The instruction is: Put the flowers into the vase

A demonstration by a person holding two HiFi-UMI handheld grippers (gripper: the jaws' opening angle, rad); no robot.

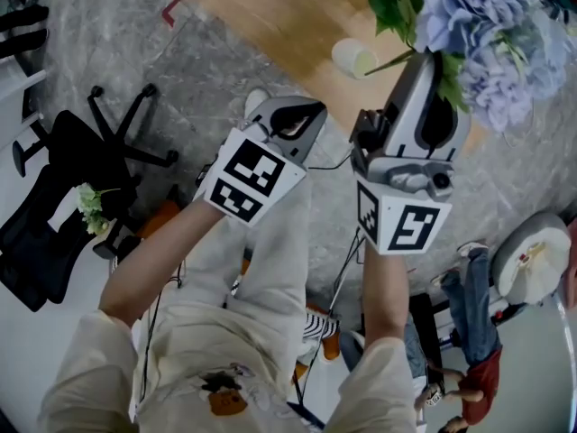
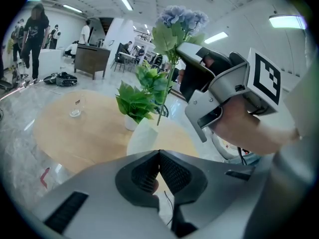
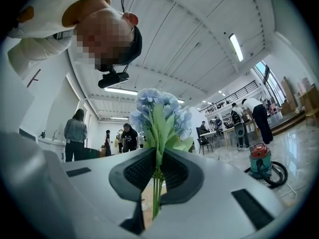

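My right gripper (image 1: 431,61) is shut on the green stems of a bunch of pale blue hydrangea flowers (image 1: 487,30), holding it up over the edge of the round wooden table (image 1: 288,16). In the right gripper view the stems run between the shut jaws (image 3: 158,152) and the blooms (image 3: 160,111) rise beyond them. A white vase (image 1: 353,59) stands on the table just left of the bunch; it shows in the left gripper view as a white vase (image 2: 143,139) ahead. My left gripper (image 1: 302,115) (image 2: 158,153) is shut and holds nothing, left of the right one.
A green potted plant (image 2: 137,101) stands behind the vase and a small glass (image 2: 76,108) sits further left on the table. A black office chair (image 1: 63,206) with a small flower sprig (image 1: 90,207) is on the floor at left. People stand in the background.
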